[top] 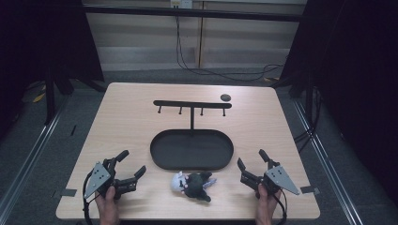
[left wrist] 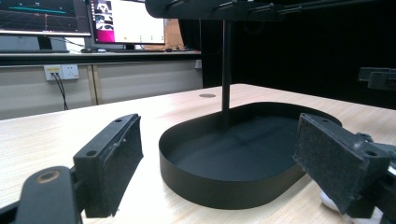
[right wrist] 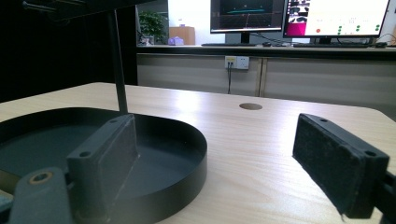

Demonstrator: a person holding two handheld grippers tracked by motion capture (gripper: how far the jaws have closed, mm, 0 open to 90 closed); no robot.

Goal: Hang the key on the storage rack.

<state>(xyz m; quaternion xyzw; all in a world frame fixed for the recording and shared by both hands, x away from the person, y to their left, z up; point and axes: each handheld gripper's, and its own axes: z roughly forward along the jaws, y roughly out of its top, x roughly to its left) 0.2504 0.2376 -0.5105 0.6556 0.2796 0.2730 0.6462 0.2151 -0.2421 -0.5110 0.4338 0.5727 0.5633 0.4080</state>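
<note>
Evidently nothing is held yet: both grippers rest with jaws spread, flanking a small plush doll.

Lying on the pale wooden table (top: 131, 122), the dark-bodied, white-headed soft doll (top: 192, 185) sits between the left gripper (top: 131, 172) and right gripper (top: 253, 165), just short of the black oval metal tray (top: 157, 150) with its upright hook rack (top: 190, 104). Probably the doll gets hung or trayed; pinch its soft body squarely, not a limb. Its details are too small to read.
</note>
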